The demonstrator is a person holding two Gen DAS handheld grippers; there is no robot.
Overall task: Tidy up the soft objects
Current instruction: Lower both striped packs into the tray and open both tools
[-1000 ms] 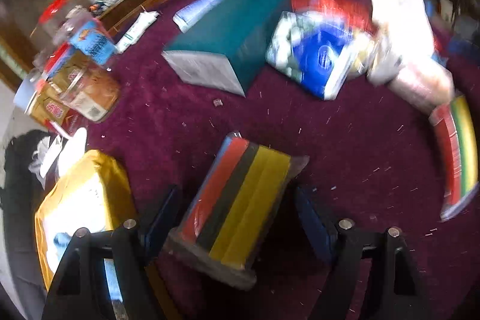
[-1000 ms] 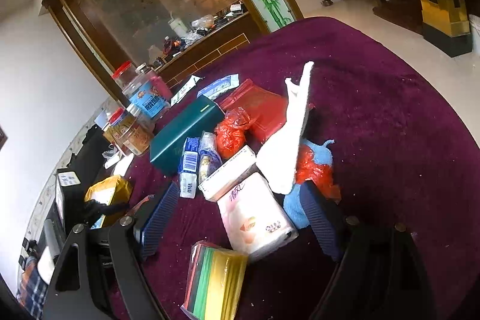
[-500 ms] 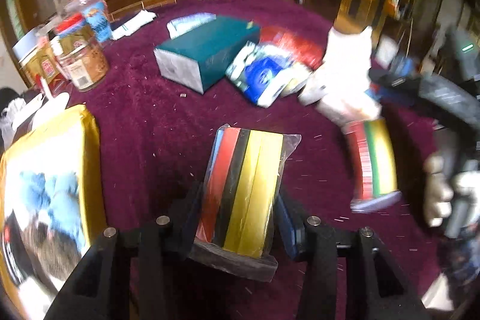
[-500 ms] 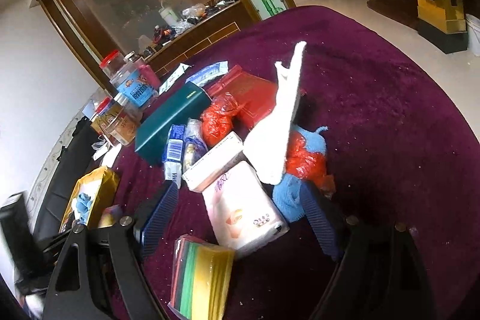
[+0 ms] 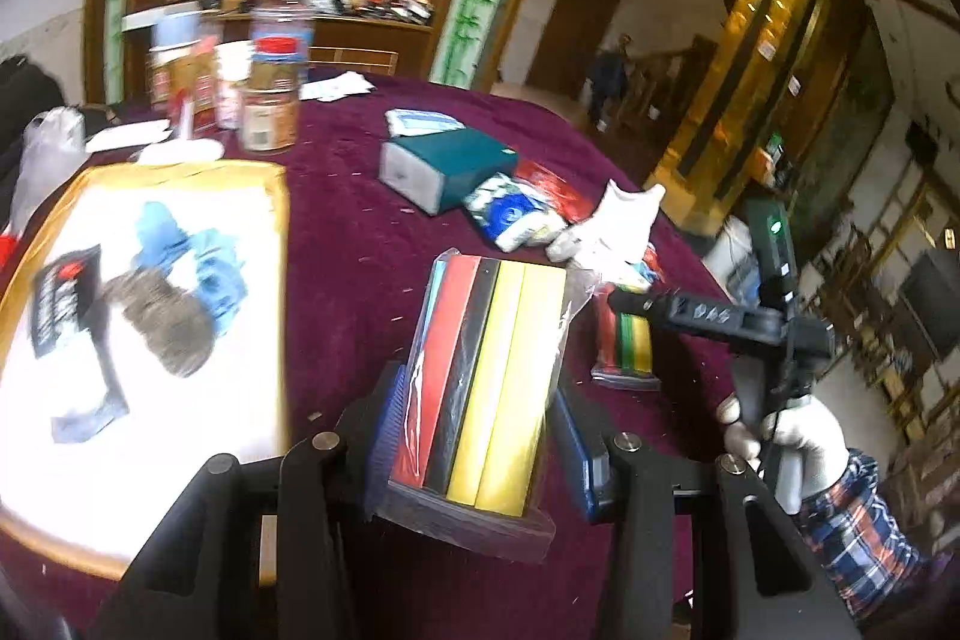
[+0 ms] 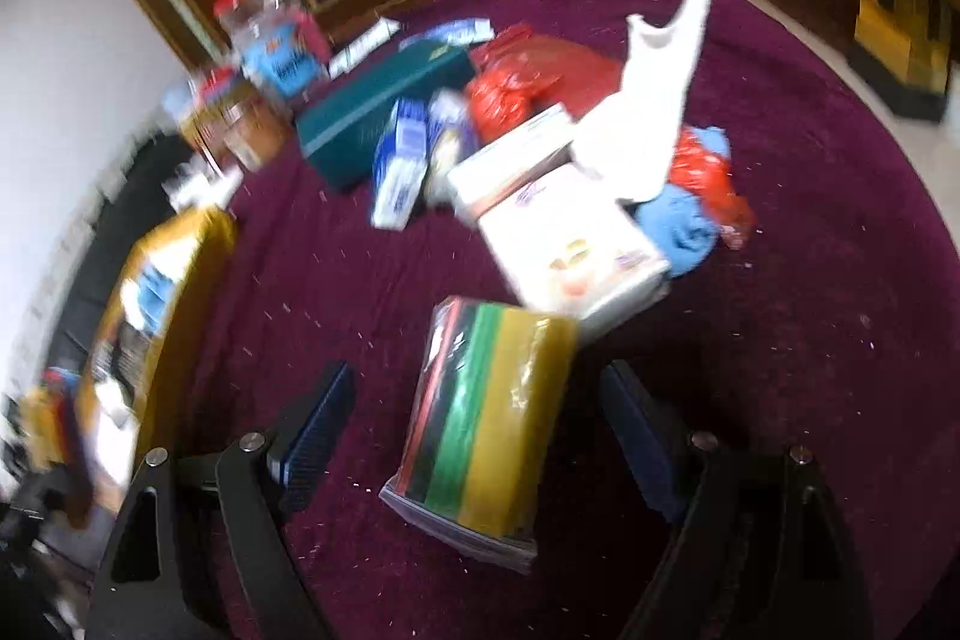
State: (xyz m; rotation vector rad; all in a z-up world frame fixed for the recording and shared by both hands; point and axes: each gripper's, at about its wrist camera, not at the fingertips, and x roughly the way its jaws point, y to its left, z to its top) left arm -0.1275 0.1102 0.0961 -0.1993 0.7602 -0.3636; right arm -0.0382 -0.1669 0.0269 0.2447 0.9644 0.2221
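Note:
My left gripper point(image 5: 480, 430) is shut on a plastic-wrapped pack of red, black and yellow sponges point(image 5: 492, 376), held above the purple tablecloth point(image 5: 348, 232). My right gripper point(image 6: 474, 430) is open, its jaws on either side of a second wrapped pack of red, green and yellow sponges point(image 6: 486, 418) that lies on the cloth; that pack also shows in the left wrist view point(image 5: 627, 346). The right gripper and the gloved hand holding it show in the left wrist view point(image 5: 774, 340). A gold-rimmed tray point(image 5: 276, 196) at the left holds blue cloths point(image 5: 192, 250) and a grey scourer point(image 5: 162, 322).
A pile sits mid-table: a white tissue pack point(image 6: 570, 244), a blue cloth point(image 6: 678, 226), red bags point(image 6: 510, 94), a white bag point(image 6: 654, 106), a teal box point(image 6: 372, 112) and a blue wipes pack point(image 6: 402, 166). Jars point(image 5: 270, 100) stand at the far left.
My left gripper has lifted its sponge pack off the cloth and tilted up. My right gripper has come down and forward over the second sponge pack, which now lies between its open jaws.

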